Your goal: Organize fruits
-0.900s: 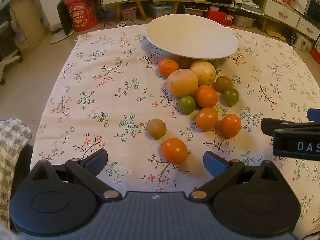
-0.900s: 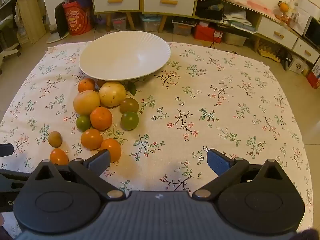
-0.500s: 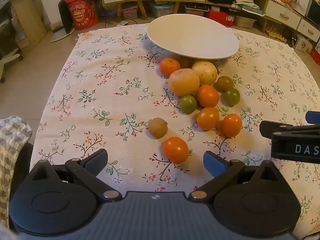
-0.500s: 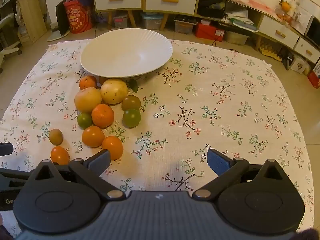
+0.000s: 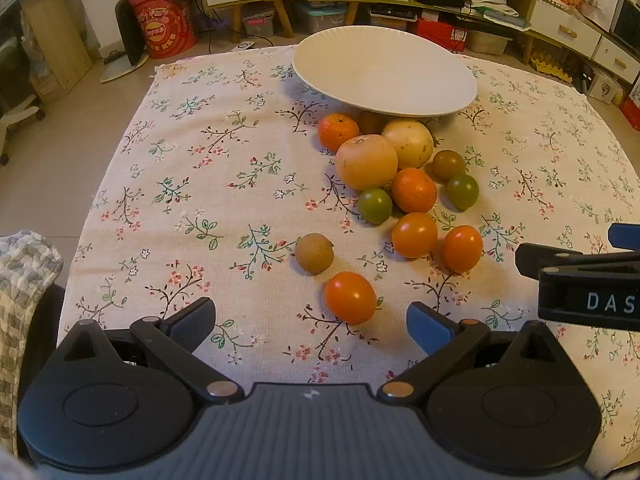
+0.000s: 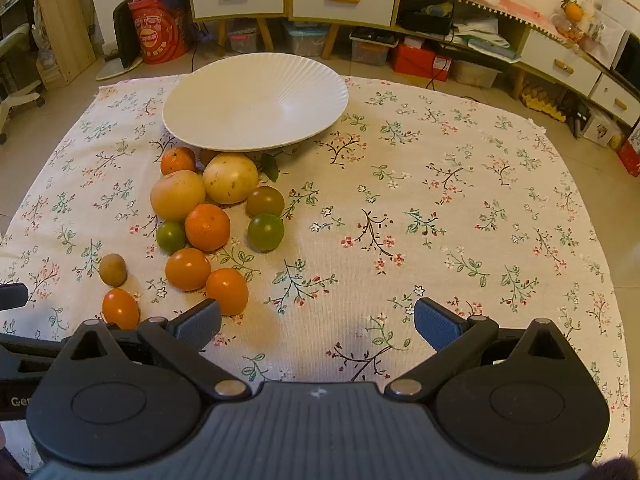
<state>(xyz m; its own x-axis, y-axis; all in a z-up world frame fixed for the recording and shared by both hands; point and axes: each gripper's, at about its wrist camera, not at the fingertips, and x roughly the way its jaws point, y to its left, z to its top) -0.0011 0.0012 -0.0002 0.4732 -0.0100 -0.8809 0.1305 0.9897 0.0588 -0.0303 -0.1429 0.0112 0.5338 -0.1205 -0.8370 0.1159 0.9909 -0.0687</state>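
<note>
A white ribbed plate [image 5: 384,76] [image 6: 256,100] stands empty at the far side of the floral tablecloth. In front of it lies a cluster of fruit: two large pale yellow fruits [image 5: 366,161] [image 6: 230,178], tangerines [image 5: 413,189], orange tomatoes [image 5: 414,235] and green tomatoes [image 5: 375,205]. A small brown fruit [image 5: 315,253] and an orange tomato [image 5: 350,297] lie apart, nearest my left gripper [image 5: 312,318], which is open and empty just short of that tomato. My right gripper [image 6: 318,320] is open and empty over bare cloth, right of the fruit.
The floral tablecloth [image 6: 440,208] covers a low table. Drawers, boxes and shelves [image 6: 340,0] stand on the floor beyond it. A checked cloth [image 5: 20,280] lies at the left edge. The right gripper's side [image 5: 588,280] shows at the right of the left wrist view.
Both grippers have drifted slightly forward toward the fruit and plate. Jaws stay open and nothing on the table has moved.
</note>
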